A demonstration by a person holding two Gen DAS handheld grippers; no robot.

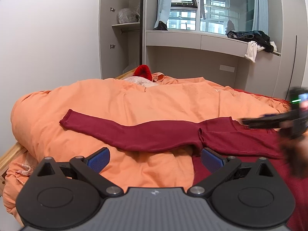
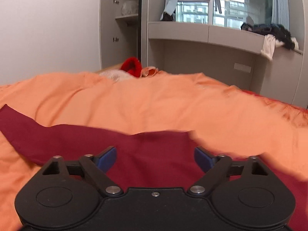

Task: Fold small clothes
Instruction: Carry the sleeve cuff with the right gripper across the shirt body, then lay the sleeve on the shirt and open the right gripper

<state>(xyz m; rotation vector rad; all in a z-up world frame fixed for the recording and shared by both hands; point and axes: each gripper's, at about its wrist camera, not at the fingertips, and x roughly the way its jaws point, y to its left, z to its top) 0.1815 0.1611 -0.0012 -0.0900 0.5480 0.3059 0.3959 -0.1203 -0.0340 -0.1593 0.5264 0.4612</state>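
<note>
dark red knit sweater point(image 1: 154, 134) spread flat on a puffy orange duvet point(image 1: 119, 100), one long sleeve stretched out to the left with a ribbed cuff, the other sleeve folded in over the body. soft, matte weave, thin rolled hems. left gripper point(image 1: 155, 158) held just above the bedding near the sweater's lower edge, jaws spread wide, ribbed blue pads point(image 1: 99, 159) empty. right gripper point(image 2: 155, 158) above the sweater's body, jaws wide apart, nothing between the blue pads point(image 2: 107, 158); blurred in the left wrist view at the right edge. bright red plush item point(image 1: 143, 72) at the far end of the bed. heap of dark clothes point(image 1: 252, 37) on the grey window ledge point(image 1: 192, 38).
</note>
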